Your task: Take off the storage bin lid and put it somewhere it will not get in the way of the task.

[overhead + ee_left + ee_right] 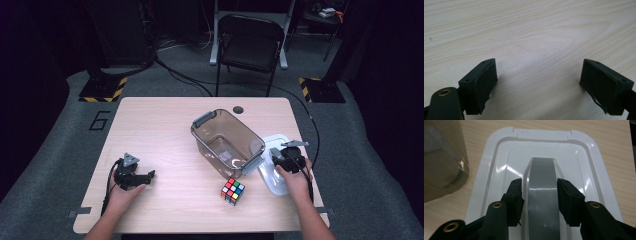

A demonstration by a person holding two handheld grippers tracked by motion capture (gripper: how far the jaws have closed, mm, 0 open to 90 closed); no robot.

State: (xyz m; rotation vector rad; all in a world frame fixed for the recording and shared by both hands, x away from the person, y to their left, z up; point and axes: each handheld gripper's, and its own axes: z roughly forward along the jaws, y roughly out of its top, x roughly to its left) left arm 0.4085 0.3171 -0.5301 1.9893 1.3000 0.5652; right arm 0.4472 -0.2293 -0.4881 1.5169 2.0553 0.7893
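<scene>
Two grippers, one white lid on the surface.
The right gripper [539, 200] sits over the lid [499, 157], its jaws narrow on each side of the grey handle [541, 195], not pressing it. The left gripper [539, 82] is wide, with nothing between its jaws.

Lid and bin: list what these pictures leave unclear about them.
- Lid: in the high view the right gripper and hand cover its middle; its grey handle is cut off by the bottom edge of the right gripper view.
- Whether the pads touch the handle: too close to tell.
- Bin: the pale item inside it is blurred by the tinted wall.
</scene>
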